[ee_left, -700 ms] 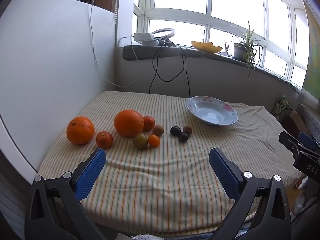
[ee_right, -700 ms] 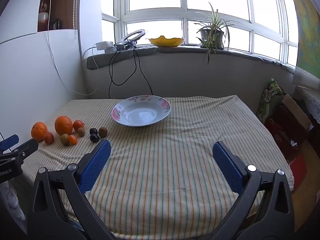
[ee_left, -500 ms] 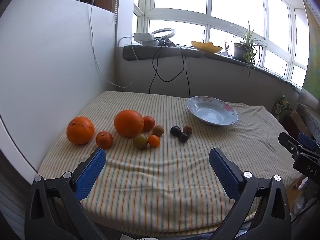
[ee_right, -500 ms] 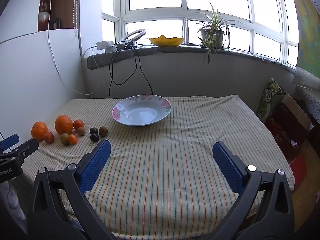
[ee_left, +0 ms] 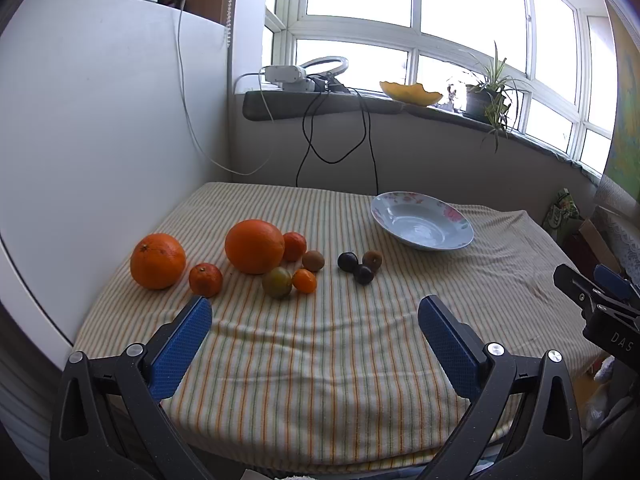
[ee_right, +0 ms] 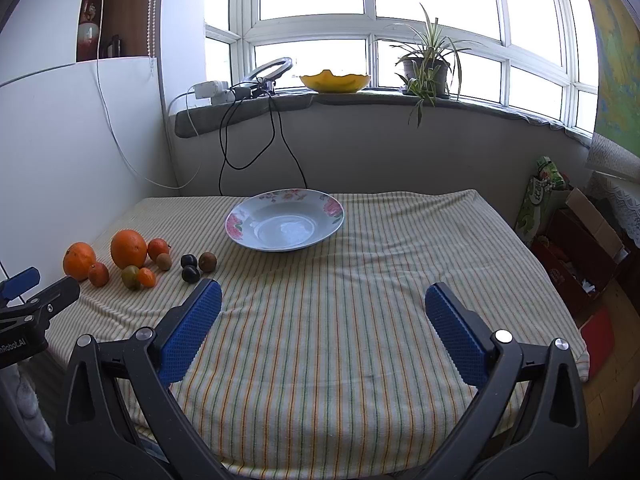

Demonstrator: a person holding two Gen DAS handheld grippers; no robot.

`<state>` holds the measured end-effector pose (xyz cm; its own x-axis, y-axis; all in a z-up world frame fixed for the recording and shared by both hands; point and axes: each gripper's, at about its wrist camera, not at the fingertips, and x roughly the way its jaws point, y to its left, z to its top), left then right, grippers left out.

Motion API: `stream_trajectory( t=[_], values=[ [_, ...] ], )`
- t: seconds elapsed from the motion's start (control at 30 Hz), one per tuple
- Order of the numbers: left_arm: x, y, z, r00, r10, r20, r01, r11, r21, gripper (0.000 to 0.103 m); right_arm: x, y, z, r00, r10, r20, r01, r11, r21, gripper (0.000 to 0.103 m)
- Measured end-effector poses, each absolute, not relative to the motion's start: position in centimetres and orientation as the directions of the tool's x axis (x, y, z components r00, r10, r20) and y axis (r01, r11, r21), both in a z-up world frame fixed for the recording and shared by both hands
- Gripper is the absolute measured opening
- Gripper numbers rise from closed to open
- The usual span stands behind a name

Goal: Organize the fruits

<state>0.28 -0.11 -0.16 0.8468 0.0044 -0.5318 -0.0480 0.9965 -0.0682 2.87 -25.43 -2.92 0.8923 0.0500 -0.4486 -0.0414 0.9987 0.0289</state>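
Partly cropped: right gripper (ee_left: 600,300) at frame edge; fingers' spread unclear there.

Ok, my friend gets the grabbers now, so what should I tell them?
Left gripper: open, holding nothing, above the near side of the striped cloth.
Right gripper: open, holding nothing too.
Fruit: two big oranges, small oranges, kiwis and dark plums, all on the cloth, left of the flowered bowl.
Done: nothing; the bowl has no fruit in it.
Left: probably moving every fruit into the bowl.
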Motion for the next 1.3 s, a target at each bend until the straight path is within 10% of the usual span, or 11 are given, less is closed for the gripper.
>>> stream_trajectory(
  t=[1.3],
  values=[
    [0.39, -0.9, 0.15, 0.85, -0.001, -0.527, -0.035, 0.998, -0.058, 0.103, 2.83, -24.99, -3.04, 0.893, 0.054, -0.446, -0.048, 0.999, 0.025, 0.103]
  ],
)
